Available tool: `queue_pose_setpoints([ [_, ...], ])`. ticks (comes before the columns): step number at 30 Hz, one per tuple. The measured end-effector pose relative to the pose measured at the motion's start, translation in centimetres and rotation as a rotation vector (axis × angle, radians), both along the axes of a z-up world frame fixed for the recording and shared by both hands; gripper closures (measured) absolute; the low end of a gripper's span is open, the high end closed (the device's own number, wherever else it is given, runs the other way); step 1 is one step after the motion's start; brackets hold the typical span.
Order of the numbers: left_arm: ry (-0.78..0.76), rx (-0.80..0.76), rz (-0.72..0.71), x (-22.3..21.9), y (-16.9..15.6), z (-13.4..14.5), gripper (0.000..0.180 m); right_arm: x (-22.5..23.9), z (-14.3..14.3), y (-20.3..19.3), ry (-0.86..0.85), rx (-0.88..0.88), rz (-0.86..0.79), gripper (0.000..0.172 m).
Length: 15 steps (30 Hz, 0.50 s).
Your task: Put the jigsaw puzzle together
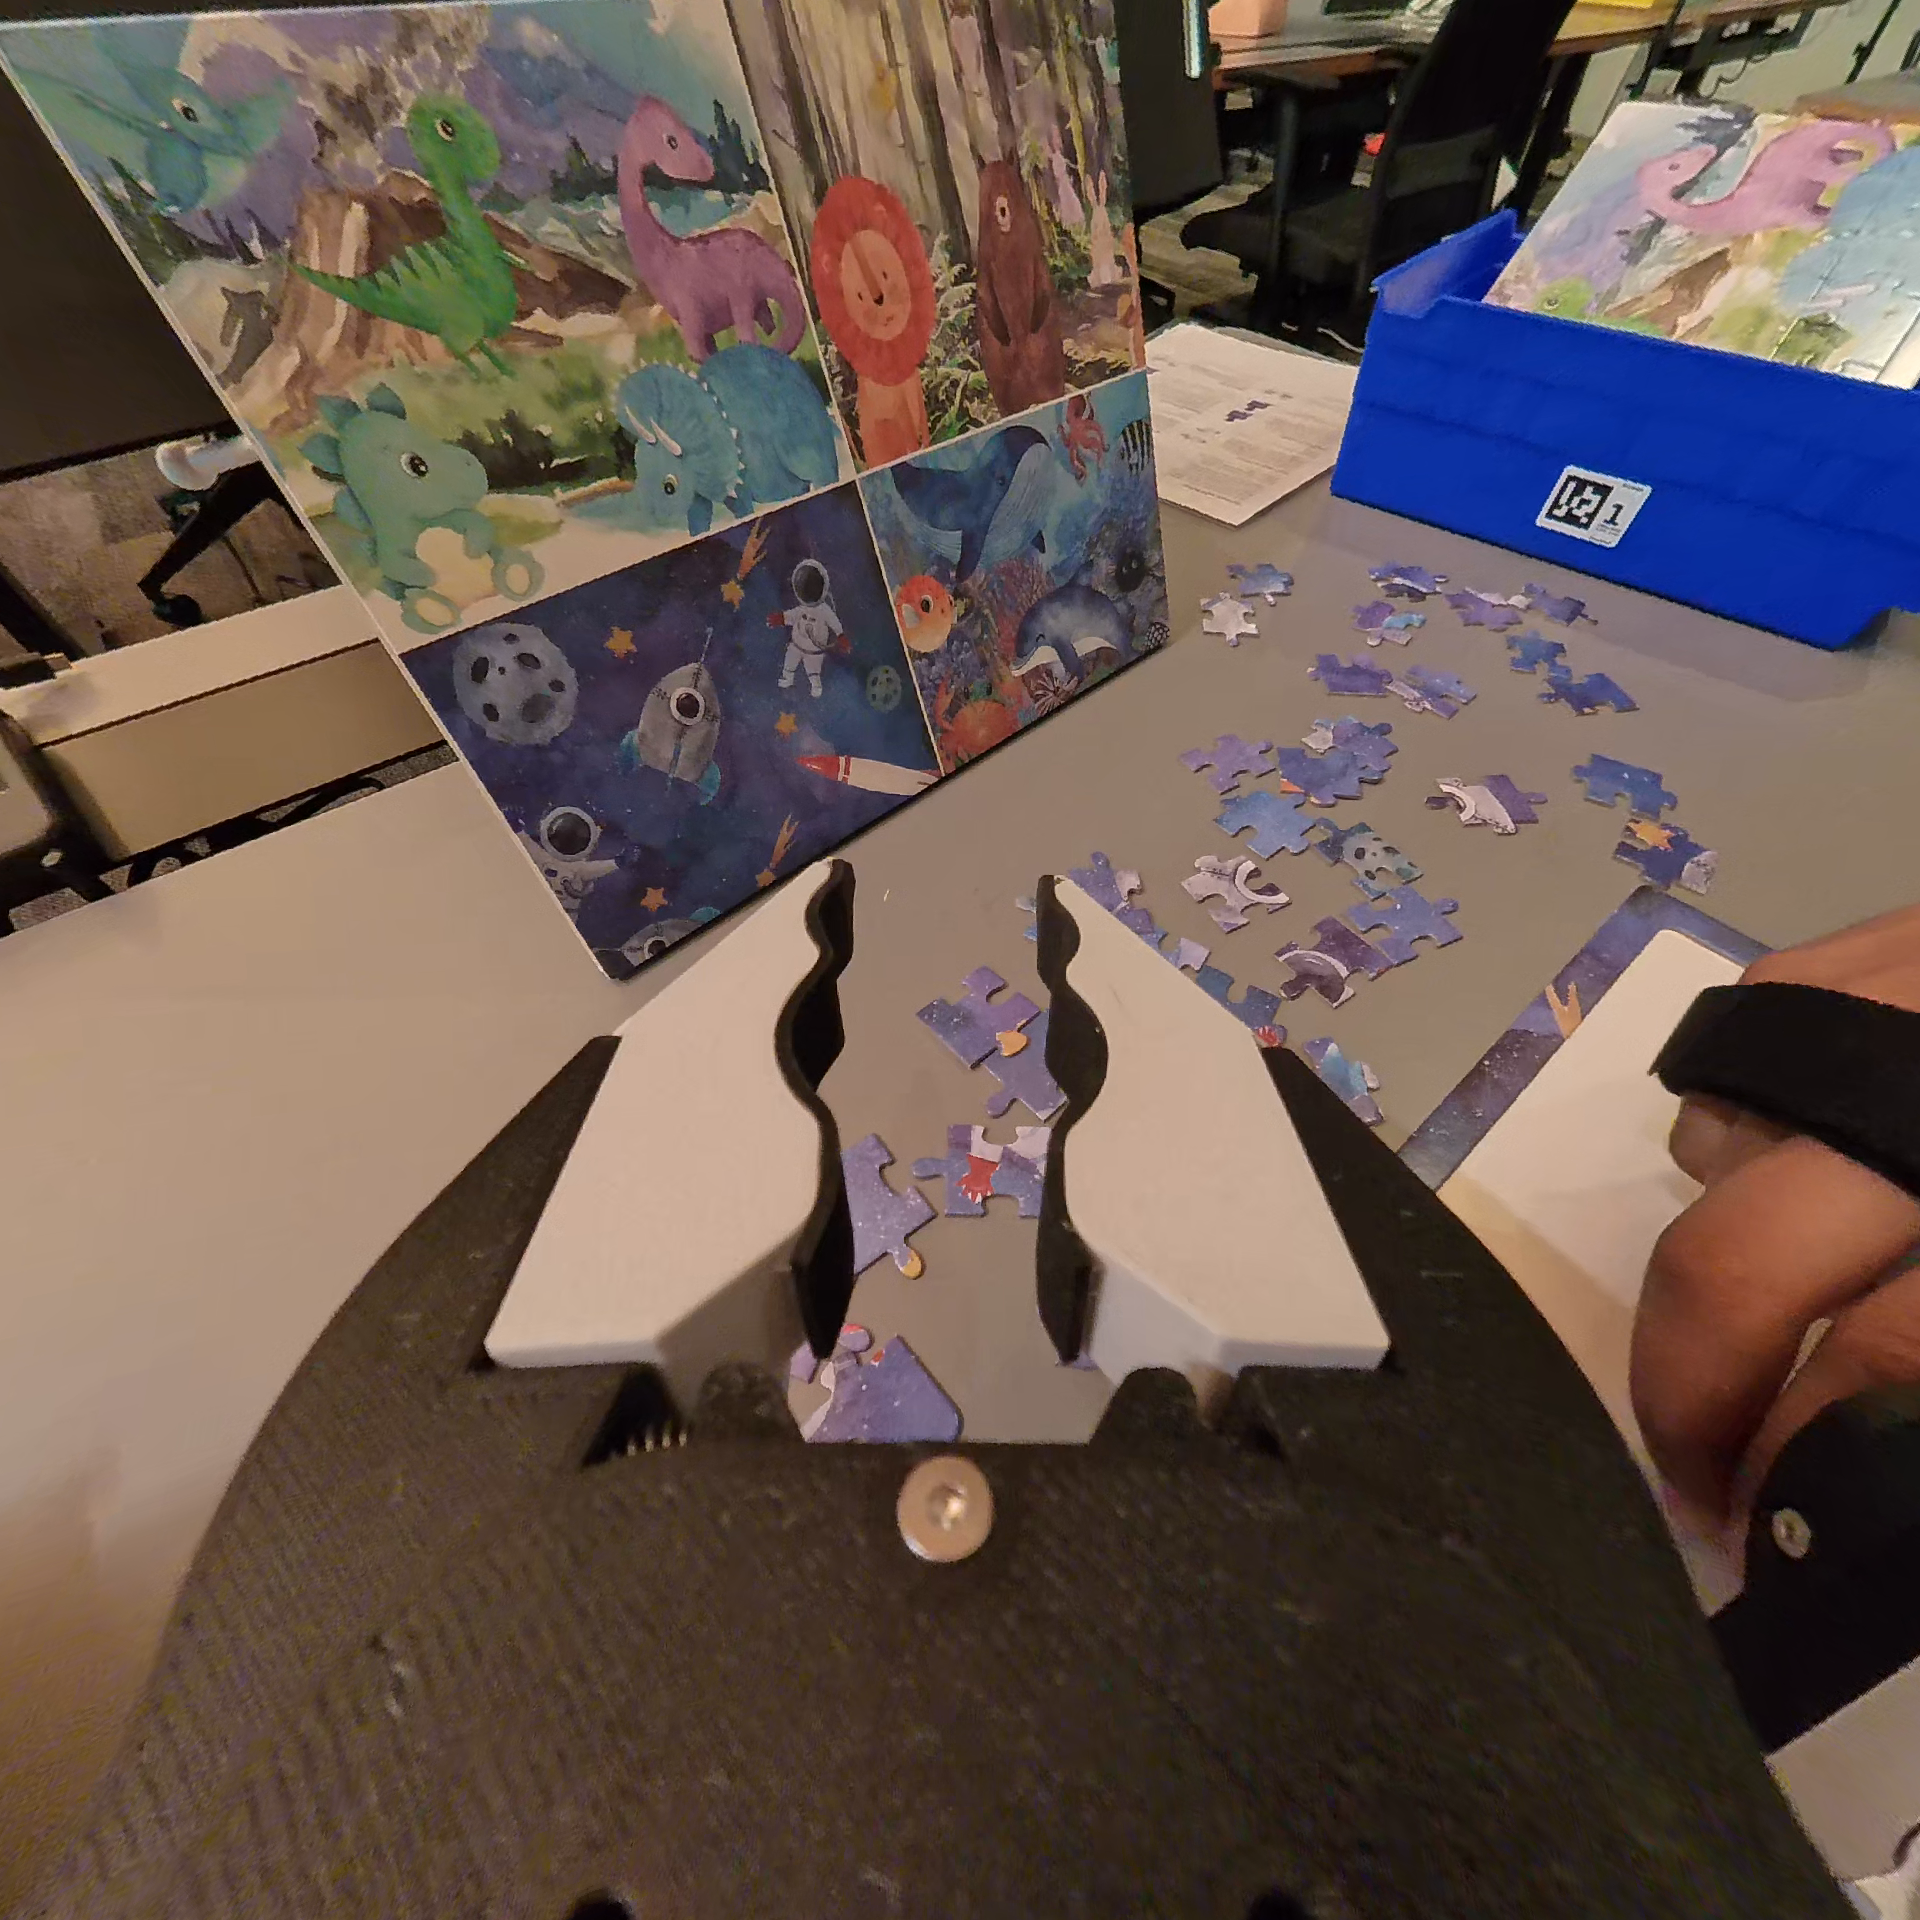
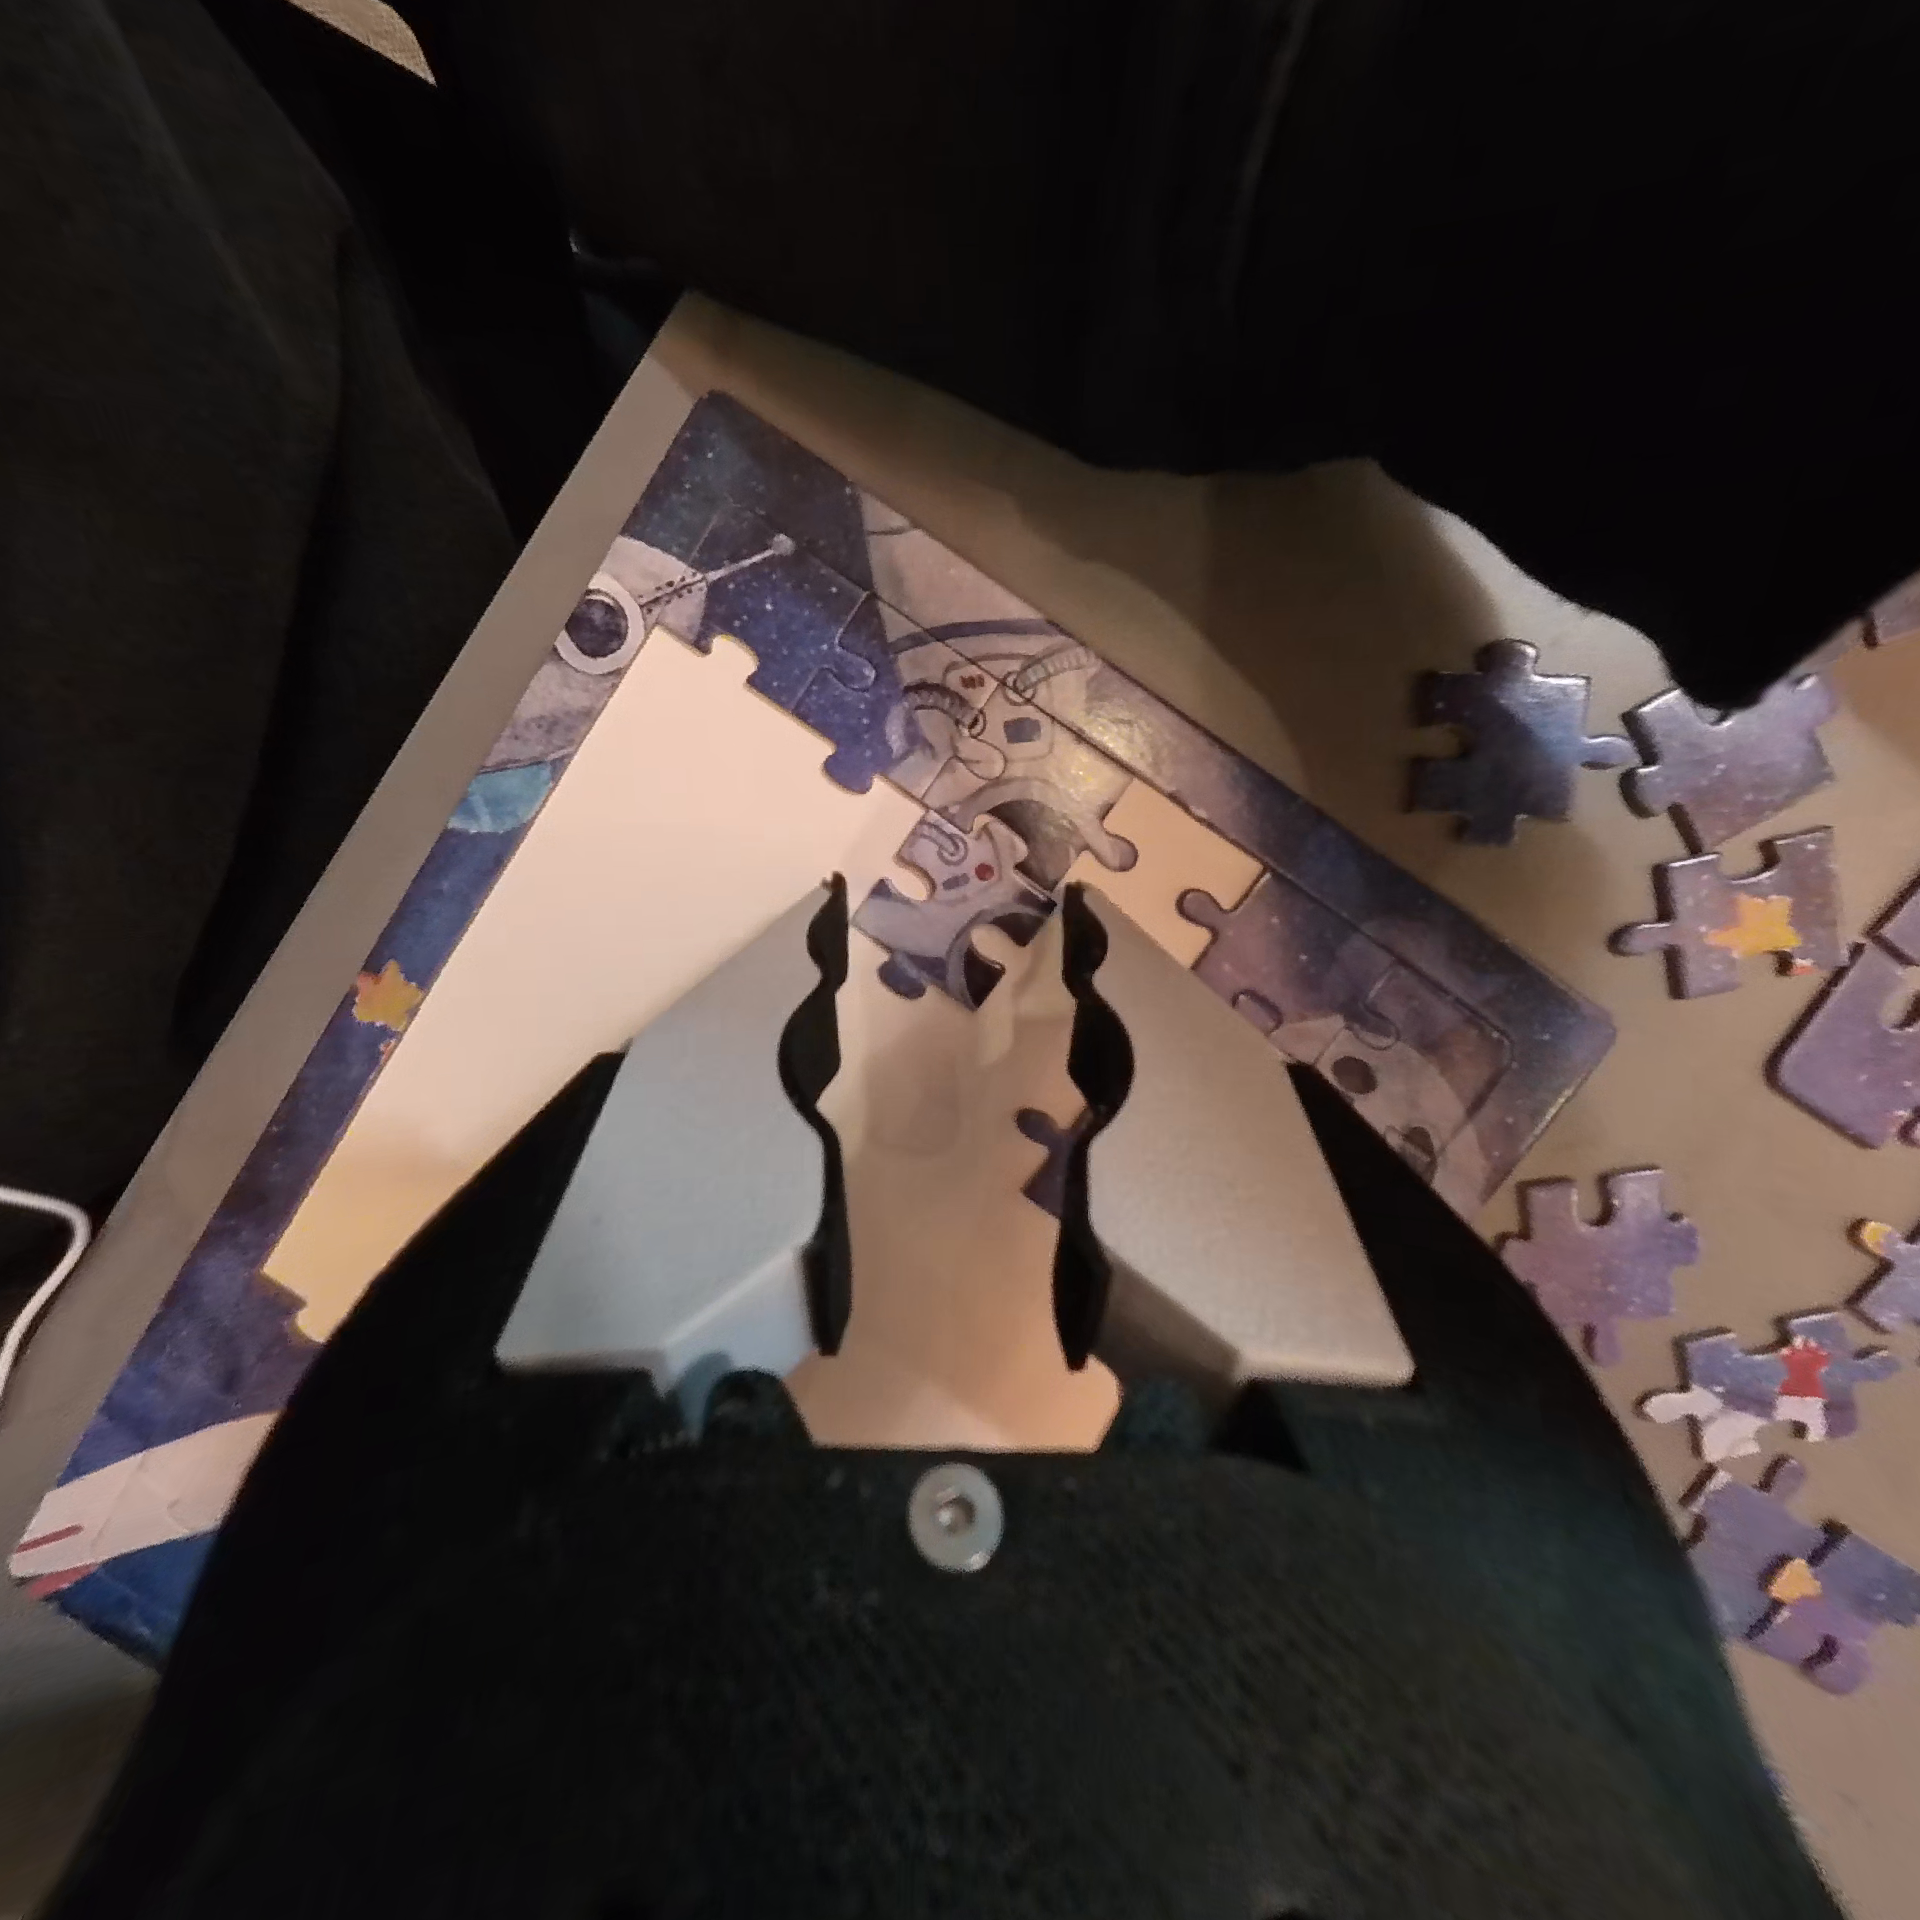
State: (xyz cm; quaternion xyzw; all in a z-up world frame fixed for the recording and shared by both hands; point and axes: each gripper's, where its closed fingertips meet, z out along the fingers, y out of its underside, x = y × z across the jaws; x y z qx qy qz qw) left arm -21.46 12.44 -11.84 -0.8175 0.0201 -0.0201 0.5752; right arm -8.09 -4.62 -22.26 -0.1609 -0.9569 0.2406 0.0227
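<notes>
Left gripper point(image 1: 940, 894) parted, bare, above loose puzzle pieces point(image 1: 1340, 774), right gripper point(image 2: 951, 899) parted around astronaut piece point(image 2: 961, 904), grip unclear

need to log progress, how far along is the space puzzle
Done: part of the border and an astronaut patch sit in the puzzle tray. In hand: nothing is gripped; the right gripper, jaws open, hovers at an astronaut piece lying beside that patch. Left: most of the tray is bare, many loose pieces on the table.
</notes>
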Motion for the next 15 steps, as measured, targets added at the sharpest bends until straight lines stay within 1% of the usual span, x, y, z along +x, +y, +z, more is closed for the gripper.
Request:
queue_pose_setpoints([
  [2,-0.001,0.0,0.0,-0.01,0.0,0.01,0.147,-0.06,0.32,-0.03,0.01,-0.021,-0.018,0.132],
  [5,-0.003,0.001,0.0,0.0,-0.01,0.01,0.147,0.06,0.64,-0.07,0.012,-0.057,-0.043,0.137],
  [15,-0.006,0.003,0.0,-0.01,-0.02,0.03,0.147,0.57,-0.11,-0.61,-0.008,-0.055,-0.045,0.139],
])
